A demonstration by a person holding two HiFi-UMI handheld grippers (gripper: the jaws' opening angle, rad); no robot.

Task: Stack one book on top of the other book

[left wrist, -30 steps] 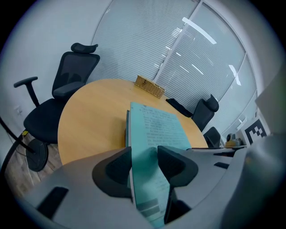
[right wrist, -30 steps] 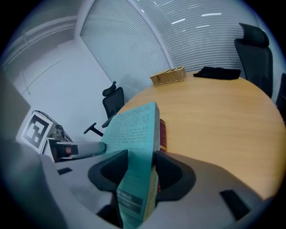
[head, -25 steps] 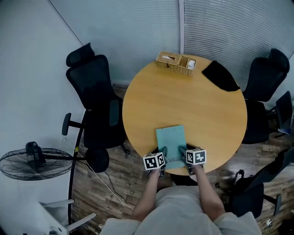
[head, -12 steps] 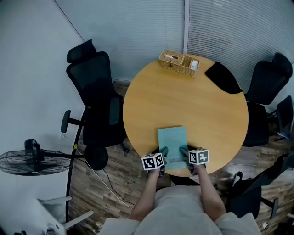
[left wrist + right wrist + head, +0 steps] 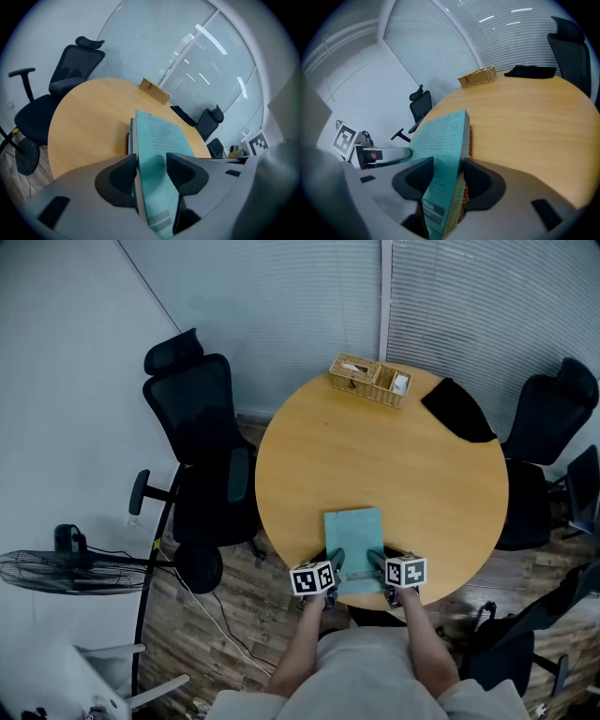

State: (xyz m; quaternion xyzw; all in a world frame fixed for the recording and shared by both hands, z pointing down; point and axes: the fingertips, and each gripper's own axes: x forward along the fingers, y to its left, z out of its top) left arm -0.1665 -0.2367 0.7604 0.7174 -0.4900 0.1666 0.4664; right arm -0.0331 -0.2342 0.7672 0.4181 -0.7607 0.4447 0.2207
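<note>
A teal book lies on top of a second book at the near edge of the round wooden table. Only the red edge of the lower book shows. My left gripper is at the stack's near left corner and my right gripper at its near right corner. In the left gripper view the teal book fills the gap between the jaws of the left gripper. In the right gripper view the right gripper is shut over the teal cover and the red book under it.
A wicker basket and a black cloth sit at the table's far side. Black office chairs stand at the left and the right. A floor fan is at the far left.
The head view has shifted slightly. The books and both grippers stay where they were.
</note>
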